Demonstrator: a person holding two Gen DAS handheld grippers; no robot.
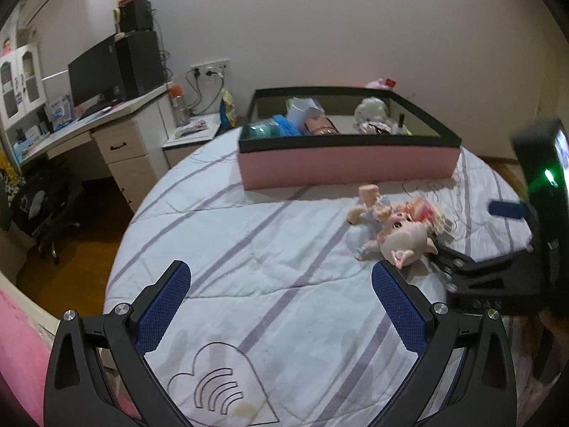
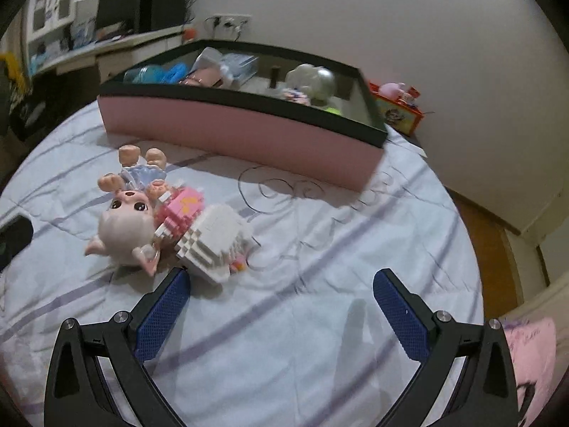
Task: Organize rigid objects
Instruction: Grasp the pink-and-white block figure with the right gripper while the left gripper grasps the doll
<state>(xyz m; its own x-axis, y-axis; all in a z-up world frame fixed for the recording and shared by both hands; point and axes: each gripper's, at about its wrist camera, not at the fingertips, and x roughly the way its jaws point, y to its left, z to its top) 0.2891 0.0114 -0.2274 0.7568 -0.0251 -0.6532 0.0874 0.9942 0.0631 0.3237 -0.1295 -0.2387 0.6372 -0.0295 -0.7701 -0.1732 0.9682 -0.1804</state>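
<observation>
A doll with a pale pink head (image 2: 122, 229) lies on the bed on its back, feet toward the box; it also shows in the left wrist view (image 1: 405, 238). A white and pink block-built figure (image 2: 209, 238) lies against it. A pink storage box with a black rim (image 2: 249, 135) stands behind them, holding several toys, and appears in the left wrist view (image 1: 348, 167). My left gripper (image 1: 281, 297) is open and empty above the sheet, left of the doll. My right gripper (image 2: 281, 302) is open and empty, its left finger (image 2: 163, 309) just in front of the block figure.
The bed has a white sheet with purple stripes (image 1: 249, 249). A desk with a monitor (image 1: 96, 74) and drawers stands to the left, with a chair (image 1: 46, 206) below. An orange box of toys (image 2: 398, 110) sits behind the pink box. Wooden floor (image 2: 487, 249) lies past the bed's right edge.
</observation>
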